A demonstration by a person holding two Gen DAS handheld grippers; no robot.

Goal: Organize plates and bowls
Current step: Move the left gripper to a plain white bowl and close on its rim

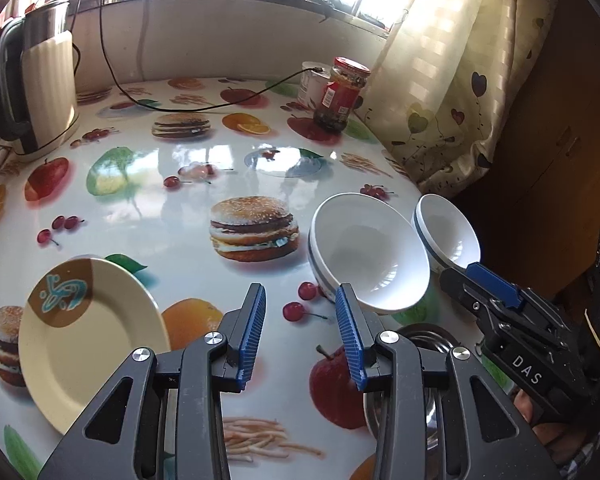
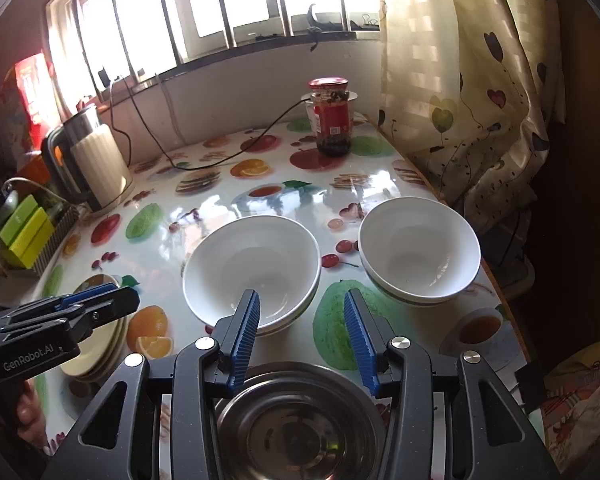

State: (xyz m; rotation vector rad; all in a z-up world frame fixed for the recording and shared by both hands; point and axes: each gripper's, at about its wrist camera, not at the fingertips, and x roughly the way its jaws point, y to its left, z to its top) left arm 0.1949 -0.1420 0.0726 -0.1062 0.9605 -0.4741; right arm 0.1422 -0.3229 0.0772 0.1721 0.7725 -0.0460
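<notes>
Collision risk: both grippers, left gripper and right gripper, hover part-open and empty over the glossy fruit-print tablecloth, where white ceramic bowls, near steel bowl and left cream plates could slide if nudged.

Two white bowl stacks upright, side by side; steel bowls nearest; cream plates stacked left.

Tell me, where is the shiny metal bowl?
In the right wrist view, the metal bowl sits at the table's near edge, just below the right gripper, in front of the two white bowls.
</notes>
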